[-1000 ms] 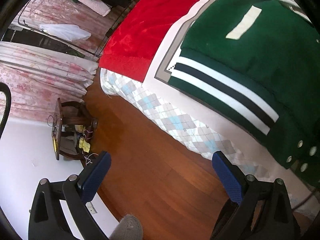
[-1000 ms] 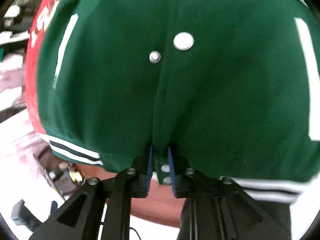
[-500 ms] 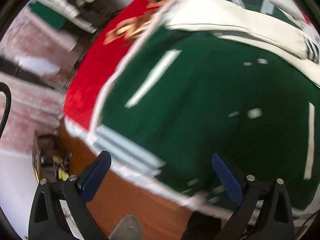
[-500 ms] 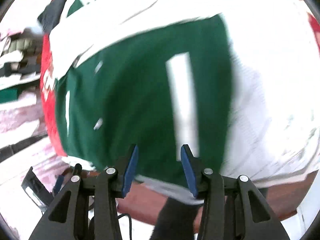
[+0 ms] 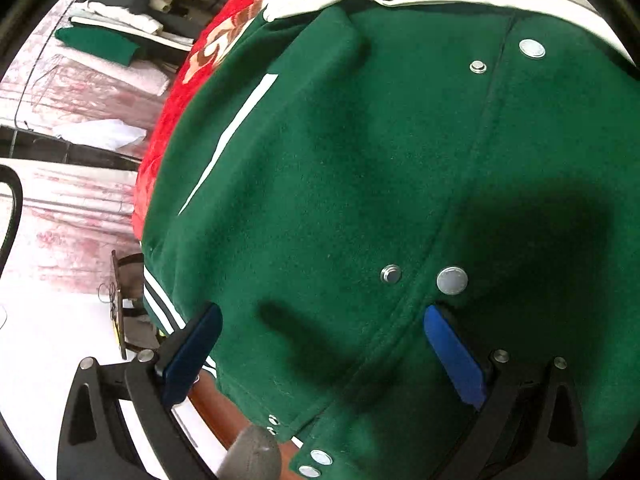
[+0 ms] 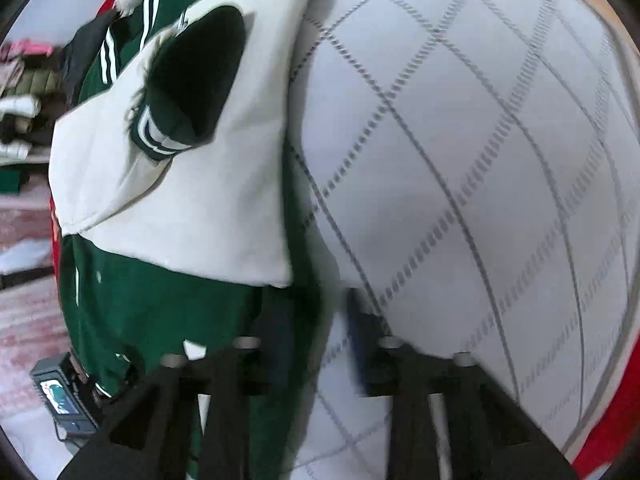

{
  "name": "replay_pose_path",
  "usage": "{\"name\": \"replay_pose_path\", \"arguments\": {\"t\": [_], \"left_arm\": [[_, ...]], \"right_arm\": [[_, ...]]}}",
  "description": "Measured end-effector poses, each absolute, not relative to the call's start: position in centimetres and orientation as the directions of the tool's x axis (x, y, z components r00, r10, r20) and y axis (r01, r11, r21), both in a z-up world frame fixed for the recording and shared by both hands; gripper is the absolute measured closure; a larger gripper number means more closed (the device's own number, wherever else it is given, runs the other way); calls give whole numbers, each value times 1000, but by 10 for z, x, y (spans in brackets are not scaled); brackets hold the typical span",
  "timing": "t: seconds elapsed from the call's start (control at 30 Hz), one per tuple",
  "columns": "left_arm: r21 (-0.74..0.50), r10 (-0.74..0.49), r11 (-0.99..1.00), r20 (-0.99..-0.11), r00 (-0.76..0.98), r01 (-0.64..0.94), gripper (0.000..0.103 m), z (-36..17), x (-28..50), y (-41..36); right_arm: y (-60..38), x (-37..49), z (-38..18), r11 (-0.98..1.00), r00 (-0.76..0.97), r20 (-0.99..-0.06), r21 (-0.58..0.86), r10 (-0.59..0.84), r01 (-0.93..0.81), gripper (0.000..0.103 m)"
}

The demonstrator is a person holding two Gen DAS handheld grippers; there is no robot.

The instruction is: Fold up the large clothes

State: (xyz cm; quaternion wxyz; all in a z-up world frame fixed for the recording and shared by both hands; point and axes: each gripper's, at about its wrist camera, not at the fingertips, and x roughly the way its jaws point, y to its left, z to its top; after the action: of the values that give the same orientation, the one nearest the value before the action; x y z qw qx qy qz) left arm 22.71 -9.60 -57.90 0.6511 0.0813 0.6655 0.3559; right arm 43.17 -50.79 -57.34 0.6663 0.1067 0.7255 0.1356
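Note:
A green varsity jacket (image 5: 360,200) with silver snaps and a striped hem lies front up on the bed. My left gripper (image 5: 320,348) hovers just above its lower front, open wide, with the snap placket between the blue pads (image 5: 452,352) and nothing gripped. In the right wrist view the jacket's white sleeve (image 6: 192,216) is folded across the green body (image 6: 160,312), its striped cuff (image 6: 156,136) on top. My right gripper (image 6: 318,320) is blurred at the jacket's side edge. Its jaws are closing, still apart, with the green edge between them.
A white quilted bed cover (image 6: 460,160) lies to the right of the jacket. A red blanket (image 5: 172,120) lies along its far side. Wooden floor (image 5: 216,404) shows below the hem. A clothes rack (image 5: 120,32), a dark wooden stand (image 5: 124,308) and a small screen device (image 6: 60,396) are off the bed.
My left gripper moved from over the floor at the bed's edge to over the jacket front. My right gripper let go of the snap placket, opened and swept across to the jacket's side edge.

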Motion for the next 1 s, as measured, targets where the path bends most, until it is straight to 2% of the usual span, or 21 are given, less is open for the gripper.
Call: {"name": "replay_pose_path", "arguments": {"t": [0.07,0.2,0.23,0.3,0.33,0.37,0.47,0.6,0.8,0.93,1.0], "left_arm": [[578,568,726,-810,-149,-372,0,-581,229,-96],[590,575,709,-801,-169,-385,0,-574,229,-98],[595,585,703,-795,-161,-388,0,-567,229,-101],[612,612,694,-779,-136,-381,0,-550,228,-114],[621,630,692,-768,-112,-368,0,-535,227,-128],[627,642,693,-762,-92,-356,0,-525,226,-140],[623,643,717,-764,-47,-311,0,-500,217,-181],[617,624,767,-781,-22,-176,0,-492,199,-260],[668,668,744,-744,20,28,0,-530,177,-365],[746,751,658,-660,-23,104,0,-583,183,-373],[782,785,620,-614,-82,66,0,-600,193,-351]], "right_arm": [[-507,433,-578,952,-97,-949,305,301,-36,93],[-502,438,-574,953,-137,-952,288,274,-94,93],[-509,440,-572,940,-170,-935,329,312,-88,89],[-524,440,-568,926,-225,-911,370,344,-81,72],[-533,438,-562,919,-240,-902,386,358,-81,68],[-545,435,-554,915,-244,-900,392,361,-93,65],[-579,423,-534,918,-253,-909,372,331,-138,46],[-636,409,-517,928,-259,-910,358,324,-100,43],[-682,396,-522,938,-226,-912,345,342,27,43],[-687,405,-528,930,-200,-909,360,367,70,43],[-687,411,-532,922,-184,-903,381,388,75,43]]}}
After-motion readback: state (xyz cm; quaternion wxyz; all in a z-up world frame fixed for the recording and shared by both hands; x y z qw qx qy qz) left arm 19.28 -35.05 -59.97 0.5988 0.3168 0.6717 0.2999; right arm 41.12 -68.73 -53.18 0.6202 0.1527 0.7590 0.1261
